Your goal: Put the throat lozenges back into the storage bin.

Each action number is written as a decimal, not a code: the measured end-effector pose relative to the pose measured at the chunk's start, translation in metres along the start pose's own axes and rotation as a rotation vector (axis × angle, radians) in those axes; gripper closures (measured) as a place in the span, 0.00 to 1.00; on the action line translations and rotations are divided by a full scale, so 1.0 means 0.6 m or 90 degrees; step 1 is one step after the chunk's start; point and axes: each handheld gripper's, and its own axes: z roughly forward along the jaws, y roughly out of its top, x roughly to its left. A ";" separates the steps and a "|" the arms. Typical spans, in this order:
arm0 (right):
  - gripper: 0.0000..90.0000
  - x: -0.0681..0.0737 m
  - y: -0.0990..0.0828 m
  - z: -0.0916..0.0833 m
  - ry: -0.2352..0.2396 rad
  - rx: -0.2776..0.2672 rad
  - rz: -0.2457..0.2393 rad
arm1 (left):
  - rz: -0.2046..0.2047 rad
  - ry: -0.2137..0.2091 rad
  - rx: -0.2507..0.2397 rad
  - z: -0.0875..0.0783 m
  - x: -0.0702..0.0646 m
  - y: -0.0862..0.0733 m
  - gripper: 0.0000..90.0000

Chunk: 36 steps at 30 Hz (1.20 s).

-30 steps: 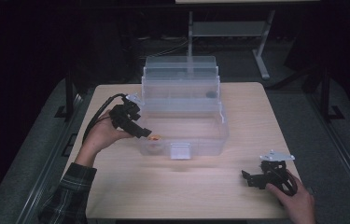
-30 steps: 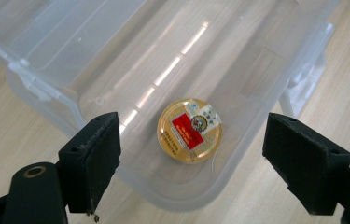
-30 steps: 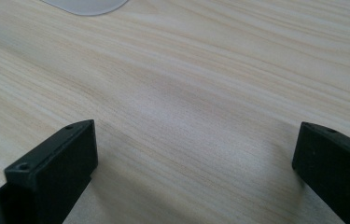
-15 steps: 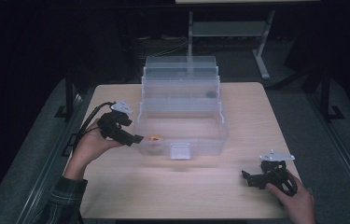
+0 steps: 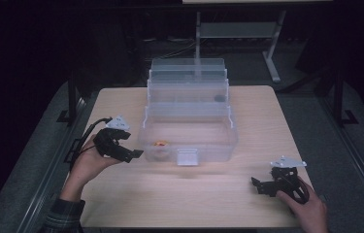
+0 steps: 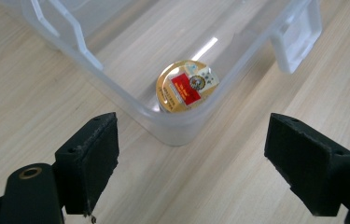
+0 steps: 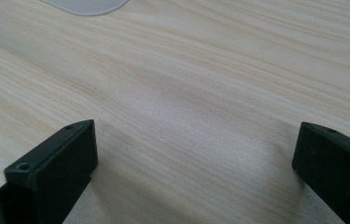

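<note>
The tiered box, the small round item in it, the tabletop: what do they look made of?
Tiered box: clear, slightly frosted plastic; the table grain shows through its walls. Round item: glossy printed gold lid, possibly foil; material uncertain. Tabletop: pale matte wood or laminate, with visible grain.

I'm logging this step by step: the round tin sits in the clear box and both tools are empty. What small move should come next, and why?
Probably bring the left hand-held gripper to rest on the table: it is open outside the clear box, and the round tin lies in the box's near corner.

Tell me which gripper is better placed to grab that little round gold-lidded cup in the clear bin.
Left. The left gripper is open beside the bin's corner where the cup sits; the right gripper rests far off.
</note>
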 end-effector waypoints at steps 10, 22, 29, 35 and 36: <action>0.00 0.000 0.000 0.000 0.000 0.000 -0.001 | -0.011 0.013 -0.019 0.006 -0.012 -0.041 0.19; 0.00 0.000 0.000 0.000 0.000 0.000 0.000 | -0.020 0.022 -0.036 0.023 -0.031 -0.103 0.18; 0.00 0.000 0.000 0.000 0.000 0.000 0.000 | -0.025 0.032 -0.037 0.034 -0.043 -0.136 0.18; 0.00 0.000 0.000 0.000 0.000 0.000 0.000 | -0.032 0.044 -0.032 0.046 -0.051 -0.163 0.18; 0.00 0.000 0.000 0.000 0.000 0.000 0.000 | -0.034 0.047 -0.032 0.049 -0.053 -0.168 0.18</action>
